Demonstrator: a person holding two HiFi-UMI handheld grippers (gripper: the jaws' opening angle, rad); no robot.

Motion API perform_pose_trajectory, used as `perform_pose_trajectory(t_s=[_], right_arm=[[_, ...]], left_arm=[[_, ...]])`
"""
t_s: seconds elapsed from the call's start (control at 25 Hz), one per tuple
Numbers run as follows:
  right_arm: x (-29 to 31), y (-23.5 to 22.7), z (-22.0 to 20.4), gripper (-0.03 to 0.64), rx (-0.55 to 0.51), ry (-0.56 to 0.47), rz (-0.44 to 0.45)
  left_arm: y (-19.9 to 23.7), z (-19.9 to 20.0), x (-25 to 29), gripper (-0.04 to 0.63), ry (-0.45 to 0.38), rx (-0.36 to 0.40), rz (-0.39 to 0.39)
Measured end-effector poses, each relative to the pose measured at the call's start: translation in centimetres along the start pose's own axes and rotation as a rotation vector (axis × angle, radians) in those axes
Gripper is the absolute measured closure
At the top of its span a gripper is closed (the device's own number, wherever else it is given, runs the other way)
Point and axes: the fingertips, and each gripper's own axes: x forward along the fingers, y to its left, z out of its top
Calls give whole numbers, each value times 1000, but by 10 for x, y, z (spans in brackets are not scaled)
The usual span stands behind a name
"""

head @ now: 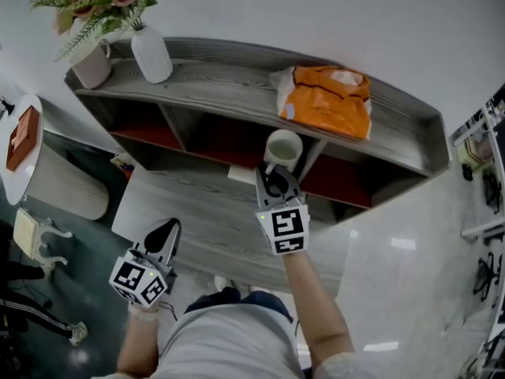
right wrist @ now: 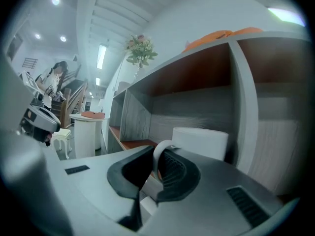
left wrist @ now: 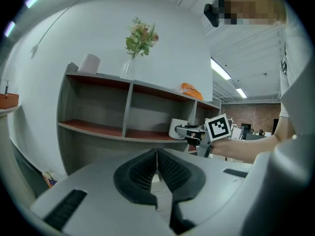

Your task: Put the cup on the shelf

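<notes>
The right gripper pinches the white cup by its handle. The right gripper view shows the handle squeezed between the black fingers. From above, the cup is at the front of the shelf, just below the orange bag lying on top. The left gripper view shows the cup from the side, level with the lower red board. The left gripper hangs well apart from the cup. Its fingers are pressed together with nothing between them.
</notes>
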Motion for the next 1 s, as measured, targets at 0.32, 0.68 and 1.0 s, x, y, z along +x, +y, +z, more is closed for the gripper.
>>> perform_pose_trajectory(t_s=[0.32, 0.68, 1.0], right_arm=[[15, -21, 0, 588, 44, 7, -70], [22, -22, -1, 453, 90, 25, -99], [7, -29, -2, 453, 111, 19, -147]], left_arm=[[4, -2, 6, 578, 10, 3, -13], [7, -2, 10, 578, 12, -1, -14], [4, 0, 12, 578, 7, 4, -29]])
